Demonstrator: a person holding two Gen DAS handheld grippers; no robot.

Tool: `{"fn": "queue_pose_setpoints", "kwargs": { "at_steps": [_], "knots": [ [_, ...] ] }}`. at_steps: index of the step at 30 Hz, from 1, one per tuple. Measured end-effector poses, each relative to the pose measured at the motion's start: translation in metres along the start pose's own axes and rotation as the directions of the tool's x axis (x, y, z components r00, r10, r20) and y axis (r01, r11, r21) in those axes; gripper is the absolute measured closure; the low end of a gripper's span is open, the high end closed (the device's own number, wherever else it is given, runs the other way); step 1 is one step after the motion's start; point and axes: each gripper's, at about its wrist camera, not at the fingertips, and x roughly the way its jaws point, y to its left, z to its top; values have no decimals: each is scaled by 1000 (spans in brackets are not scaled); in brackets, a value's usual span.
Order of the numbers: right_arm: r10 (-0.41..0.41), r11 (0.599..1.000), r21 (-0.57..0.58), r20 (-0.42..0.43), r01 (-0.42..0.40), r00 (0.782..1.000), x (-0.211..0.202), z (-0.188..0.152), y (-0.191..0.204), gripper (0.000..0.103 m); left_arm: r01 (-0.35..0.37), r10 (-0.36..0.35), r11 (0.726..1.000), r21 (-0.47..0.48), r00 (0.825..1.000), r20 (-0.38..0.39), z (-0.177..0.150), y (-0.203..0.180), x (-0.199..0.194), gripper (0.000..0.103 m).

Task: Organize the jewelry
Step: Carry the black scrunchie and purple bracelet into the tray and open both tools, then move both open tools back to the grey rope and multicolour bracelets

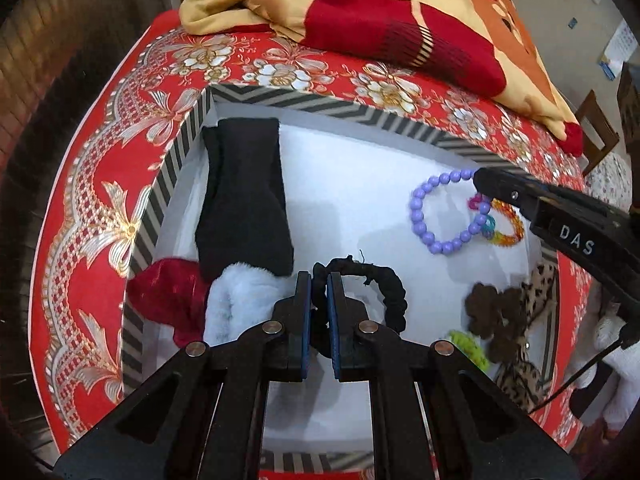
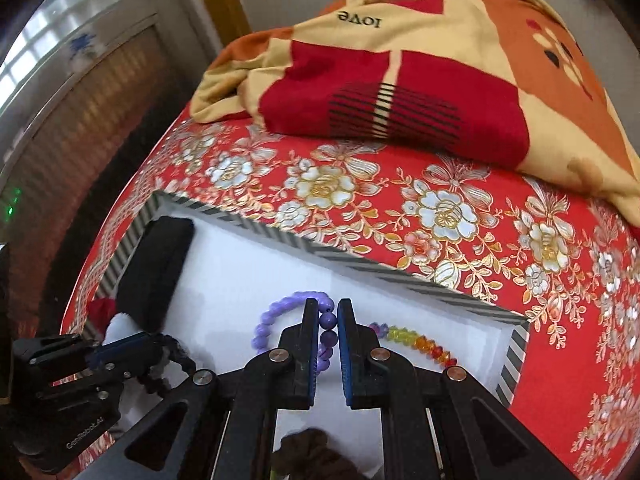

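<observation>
A box with a black-and-white striped rim [image 1: 180, 184] and a white floor lies on a red floral bedspread. My left gripper [image 1: 319, 280] is shut on a black fabric hair tie [image 1: 384, 292] just above the box floor. My right gripper [image 2: 328, 308] is shut on a purple bead bracelet [image 2: 276, 312]. In the left wrist view the purple bracelet [image 1: 424, 232] hangs from the right gripper [image 1: 480, 180] at the box's right side. A rainbow bead bracelet [image 2: 416, 342] lies right beside it. The left gripper [image 2: 158, 346] shows at the lower left of the right wrist view.
Inside the box are a black cloth pouch [image 1: 244, 196], a red piece [image 1: 168, 296], a white furry piece [image 1: 236, 304], a brown flower hair tie [image 1: 496, 312], a leopard-print piece [image 1: 536, 292] and a green tie [image 1: 468, 344]. A folded blanket [image 2: 400, 80] lies behind the box.
</observation>
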Motion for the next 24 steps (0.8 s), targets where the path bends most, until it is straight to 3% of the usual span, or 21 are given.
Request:
{"fn": "queue_pose_setpoints", "kwargs": {
  "at_steps": [6, 11, 14, 16, 18, 24],
  "knots": [
    [-43, 999, 9, -1, 43, 999, 7, 1, -7, 94, -11, 11, 1000, -24, 1000, 13, 15, 0, 4, 96],
    [-34, 999, 26, -6, 34, 999, -3, -4, -10, 90, -8, 8, 999, -53, 1000, -8, 15, 5, 6, 95],
    [-14, 1000, 27, 12, 14, 1000, -19, -12, -6, 85, -4, 4, 999, -50, 1000, -16, 12, 4, 4, 79],
    [-4, 1000, 28, 23, 3, 1000, -29, -17, -3, 77, 2, -2, 999, -50, 1000, -6, 8, 2, -2, 50],
    [6, 1000, 25, 38, -7, 999, -41, -25, 1, 76, 9, -8, 999, -53, 1000, 12, 4, 1, -10, 45],
    [14, 1000, 13, 68, -15, 998, -72, -49, 14, 75, -5, 7, 999, -39, 999, 36, -6, -2, -30, 45]
  ]
}}
